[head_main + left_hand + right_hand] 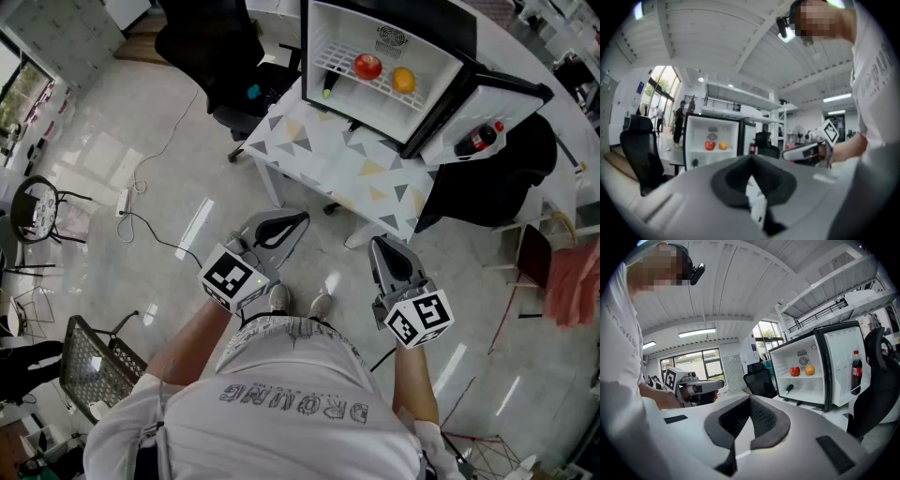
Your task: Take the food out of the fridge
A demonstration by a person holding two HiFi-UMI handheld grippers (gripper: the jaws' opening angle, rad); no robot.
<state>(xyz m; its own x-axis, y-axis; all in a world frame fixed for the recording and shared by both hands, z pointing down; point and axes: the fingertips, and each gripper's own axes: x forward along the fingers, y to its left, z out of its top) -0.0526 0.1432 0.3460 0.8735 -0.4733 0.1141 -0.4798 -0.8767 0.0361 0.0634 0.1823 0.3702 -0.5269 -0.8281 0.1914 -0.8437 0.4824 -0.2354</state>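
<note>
A small fridge (441,89) stands open on a low table. On its wire shelf lie a red apple (367,66) and an orange (403,81), with a dark green item (327,91) below them. A cola bottle (480,138) sits in the door. The apple (795,371) and orange (810,370) also show in the right gripper view. My left gripper (298,219) and right gripper (380,242) hang over the floor well short of the table. Both are shut and hold nothing; the tips meet in the left gripper view (751,160) and the right gripper view (750,398).
The table (347,159) has a triangle-patterned top. A black office chair (211,56) stands to its left and another dark chair (497,187) to its right. A cable (141,202) trails over the floor. A wire basket (94,361) sits at lower left.
</note>
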